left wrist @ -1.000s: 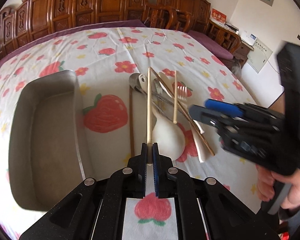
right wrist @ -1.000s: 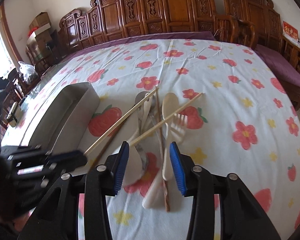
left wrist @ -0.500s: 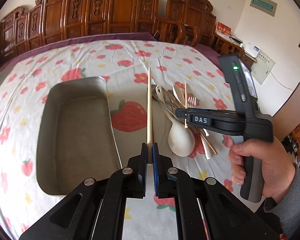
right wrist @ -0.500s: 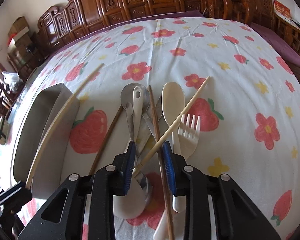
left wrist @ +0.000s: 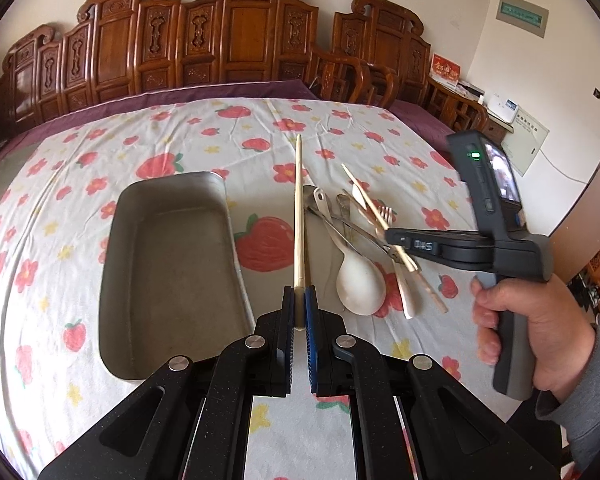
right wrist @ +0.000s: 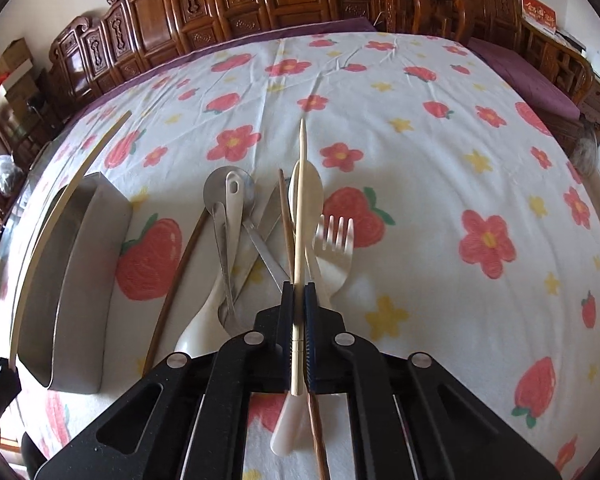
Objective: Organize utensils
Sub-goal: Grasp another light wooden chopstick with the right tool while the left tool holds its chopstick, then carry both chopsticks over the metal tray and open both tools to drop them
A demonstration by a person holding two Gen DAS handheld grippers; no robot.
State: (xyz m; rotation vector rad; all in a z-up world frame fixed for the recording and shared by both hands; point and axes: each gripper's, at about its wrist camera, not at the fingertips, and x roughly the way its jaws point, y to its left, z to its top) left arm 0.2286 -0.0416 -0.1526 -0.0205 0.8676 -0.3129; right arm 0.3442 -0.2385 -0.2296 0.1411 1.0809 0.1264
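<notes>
Two pale chopsticks are clamped, one per hand-held gripper; only the right view shows the white fork [right wrist: 334, 240].

Bright soft daylight; fisheye bends edges, dark corners, slight motion blur.
</notes>
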